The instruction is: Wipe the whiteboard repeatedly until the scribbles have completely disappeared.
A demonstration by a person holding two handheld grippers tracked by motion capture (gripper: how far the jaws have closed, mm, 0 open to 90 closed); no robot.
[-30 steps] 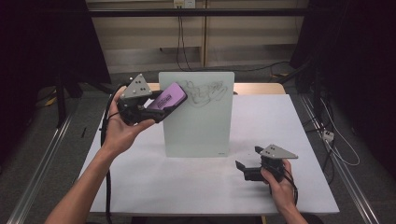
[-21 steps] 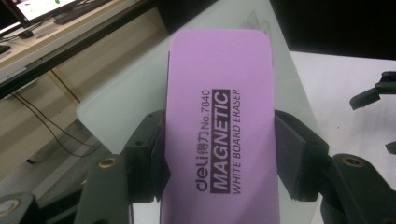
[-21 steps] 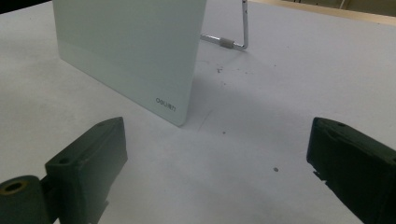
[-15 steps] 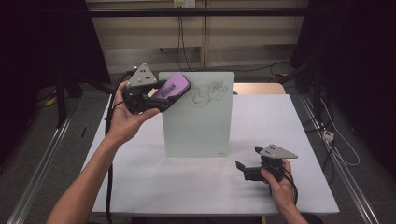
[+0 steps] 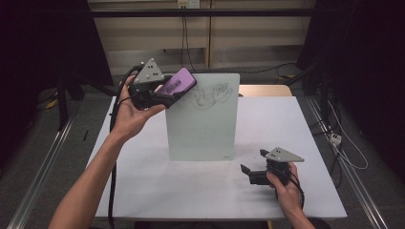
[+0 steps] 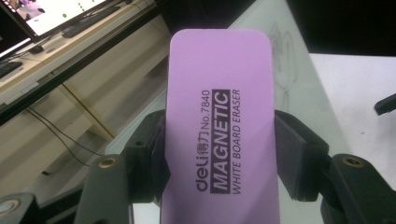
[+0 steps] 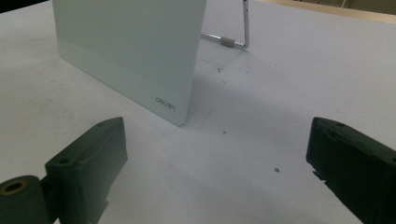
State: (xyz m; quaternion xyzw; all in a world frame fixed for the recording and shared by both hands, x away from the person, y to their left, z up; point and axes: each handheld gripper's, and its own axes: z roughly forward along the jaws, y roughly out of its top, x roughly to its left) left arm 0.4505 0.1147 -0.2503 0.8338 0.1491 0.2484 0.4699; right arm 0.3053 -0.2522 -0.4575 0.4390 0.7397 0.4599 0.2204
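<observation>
High view: left claw [image 5: 173,94] grips purple eraser [image 5: 176,83] at whiteboard's [image 5: 202,119] top corner.
Right claw [image 5: 251,168] gapes empty, resting on counter [image 5: 191,191], whiteboard just ahead.

Purple eraser [image 6: 218,135]; white table [image 5: 200,186]

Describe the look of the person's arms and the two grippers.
Both forearms are bare, with no sleeves in sight. The left gripper and right gripper are black, each topped by a grey three-cornered plate with small holes. A black cable trails from each. The jaws are blocky, with brass-coloured screw fittings near their bases.
</observation>
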